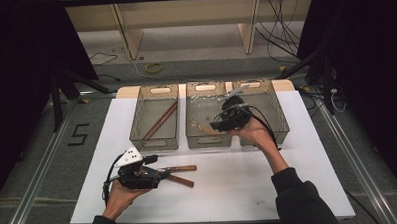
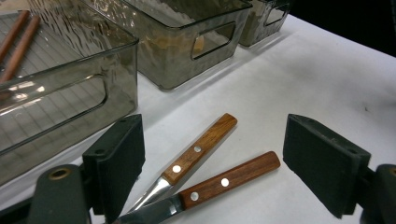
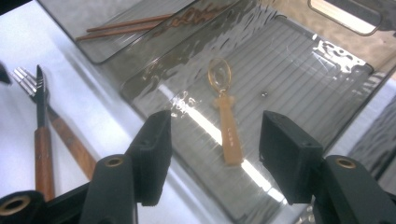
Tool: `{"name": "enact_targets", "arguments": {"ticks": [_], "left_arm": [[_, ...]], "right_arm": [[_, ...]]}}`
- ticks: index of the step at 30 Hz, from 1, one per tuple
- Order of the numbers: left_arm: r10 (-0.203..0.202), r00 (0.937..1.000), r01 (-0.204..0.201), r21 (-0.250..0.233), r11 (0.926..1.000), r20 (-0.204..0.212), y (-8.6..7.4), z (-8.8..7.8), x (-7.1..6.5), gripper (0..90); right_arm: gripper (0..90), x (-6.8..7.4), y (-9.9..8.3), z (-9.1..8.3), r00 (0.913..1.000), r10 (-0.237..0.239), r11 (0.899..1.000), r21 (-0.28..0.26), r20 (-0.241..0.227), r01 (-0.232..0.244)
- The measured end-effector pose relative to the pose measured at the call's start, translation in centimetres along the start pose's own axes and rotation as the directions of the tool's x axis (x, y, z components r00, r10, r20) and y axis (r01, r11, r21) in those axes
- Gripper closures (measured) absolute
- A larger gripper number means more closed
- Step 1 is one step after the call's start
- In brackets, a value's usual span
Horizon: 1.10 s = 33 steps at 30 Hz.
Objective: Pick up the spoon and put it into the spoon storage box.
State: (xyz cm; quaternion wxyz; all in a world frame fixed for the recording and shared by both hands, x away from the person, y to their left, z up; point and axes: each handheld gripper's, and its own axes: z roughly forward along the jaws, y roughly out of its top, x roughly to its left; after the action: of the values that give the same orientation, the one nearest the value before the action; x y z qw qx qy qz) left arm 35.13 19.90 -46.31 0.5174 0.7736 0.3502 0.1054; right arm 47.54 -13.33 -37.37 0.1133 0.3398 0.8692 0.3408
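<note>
Low in the left gripper view, 2 wooden-handled knives (image 2: 205, 163) on the white tabletop (image 2: 299, 84), lying between the spread jaws of the left gripper (image 2: 224, 158), handles pointing to the upper right, touched by neither pad: released. In the high view, same left gripper (image 1: 161, 174) at lower left of the frame, knives (image 1: 181, 175) just right of it. Farther up, right gripper (image 1: 218, 125) at centre frame, over the near end of the middle bin (image 1: 207, 139). In the right gripper view, jaws of the right gripper (image 3: 215, 158) apart, nothing pressed; small amber spoon (image 3: 226, 116) flat on the bin floor beyond and between them, bowl toward the top. Farthest left, 2 chopsticks (image 1: 159, 121) in the left bin (image 1: 155, 142).
</note>
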Motion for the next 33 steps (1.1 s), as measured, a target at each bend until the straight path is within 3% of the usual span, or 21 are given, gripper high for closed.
{"name": "enact_targets", "arguments": {"ticks": [6,14,21,27,33], "left_arm": [[0.005,1.0,-0.005,0.014,0.9999,0.002,0.6,-0.5,0.5,20.8],[0.084,0.9961,-0.086,0.106,0.9906,0.028,1.4,-0.4,0.2,21.8],[0.144,0.988,-0.152,0.18,0.9718,0.057,2.0,0.1,-0.1,22.5],[0.194,0.9775,-0.208,0.235,0.9494,0.084,2.5,0.6,-0.5,23.5],[0.215,0.9718,-0.234,0.283,0.9302,0.097,2.8,1.0,-0.4,24.6]], "right_arm": [[42.7,0.9,-1.3,-1.8,0.9996,-0.019,0.999,-0.038,-0.019,0.019],[40.8,1.5,-3.5,-3.3,0.9993,-0.027,0.998,-0.063,-0.024,0.026],[38.9,1.9,-5.9,-4.2,0.9994,-0.02,0.997,-0.069,-0.029,0.018],[38.1,2.3,-7.7,-5.0,0.999,-0.009,0.996,-0.093,-0.044,0.005],[37.1,2.4,-9.3,-5.3,0.9984,0.002,0.994,-0.106,-0.057,-0.008]]}}
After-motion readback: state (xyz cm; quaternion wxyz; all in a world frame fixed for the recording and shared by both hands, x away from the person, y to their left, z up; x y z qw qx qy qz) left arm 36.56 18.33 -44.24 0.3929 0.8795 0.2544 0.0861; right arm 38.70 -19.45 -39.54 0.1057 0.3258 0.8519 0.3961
